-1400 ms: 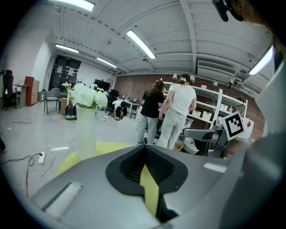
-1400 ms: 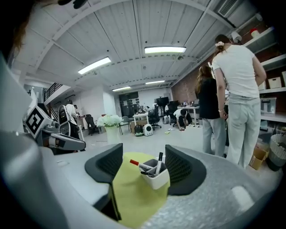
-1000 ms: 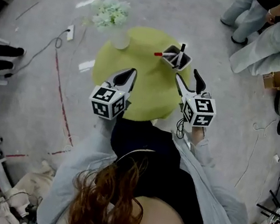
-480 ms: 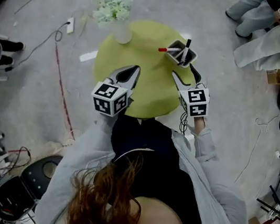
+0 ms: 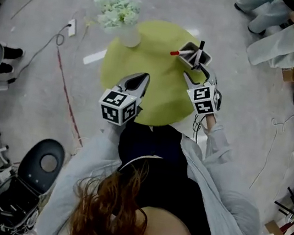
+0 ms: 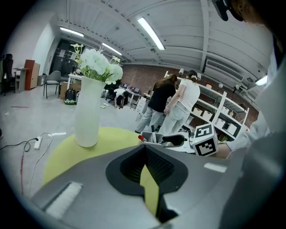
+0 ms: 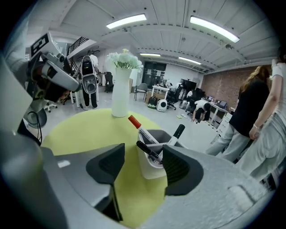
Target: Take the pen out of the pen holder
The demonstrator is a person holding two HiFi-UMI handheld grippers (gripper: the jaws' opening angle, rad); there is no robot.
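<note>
Fingers (image 7: 178, 167) of the right gripper (image 7: 142, 152), wide, closing on nothing yet, aim at the pen holder (image 7: 149, 172); left gripper (image 6: 144, 148) fingers together, idle.

White holder (image 7: 149, 169) stands upright on the green table (image 7: 85, 127). Red-capped pen (image 7: 140, 129) and two black-capped pens (image 7: 177, 133) lean inside it.

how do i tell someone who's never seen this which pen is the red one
Find the round yellow-green table; near its far right edge stands a pale pen holder. The red-capped pen leans out of it at a slant, and it alone has a red cap, while the other pens beside it are black-capped.
</note>
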